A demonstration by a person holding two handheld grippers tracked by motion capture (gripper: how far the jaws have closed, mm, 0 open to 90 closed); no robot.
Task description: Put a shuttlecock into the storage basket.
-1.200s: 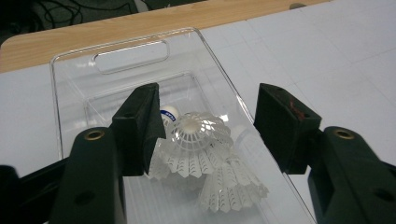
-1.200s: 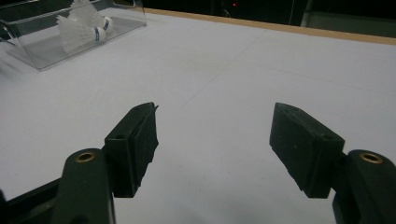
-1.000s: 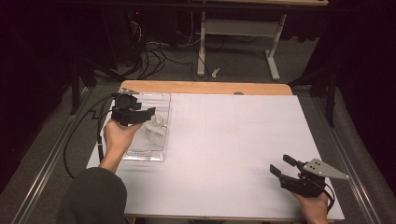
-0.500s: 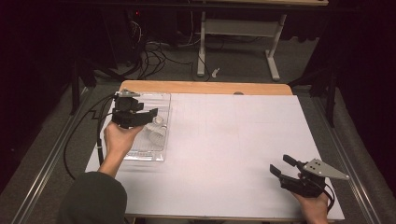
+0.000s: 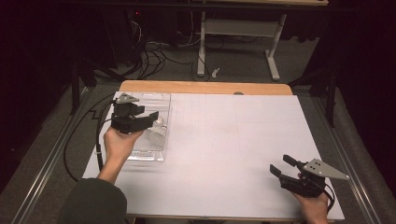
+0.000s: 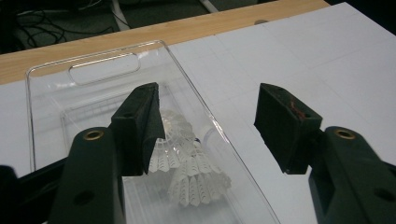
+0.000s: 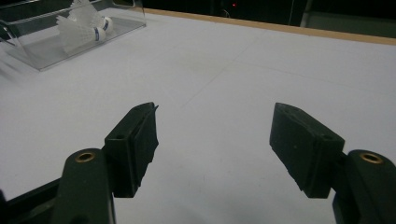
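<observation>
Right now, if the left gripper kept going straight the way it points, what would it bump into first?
Probably the near long wall of the clear tray, which runs between the open left gripper jaws, with the white shuttlecocks just inside; depth is unclear.

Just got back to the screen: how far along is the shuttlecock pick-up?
Nothing looks moved: the shuttlecocks lie in the clear tray. In hand: the left claw hangs open above them. The right claw waits open over bare table. Left: gripping and lifting.
</observation>
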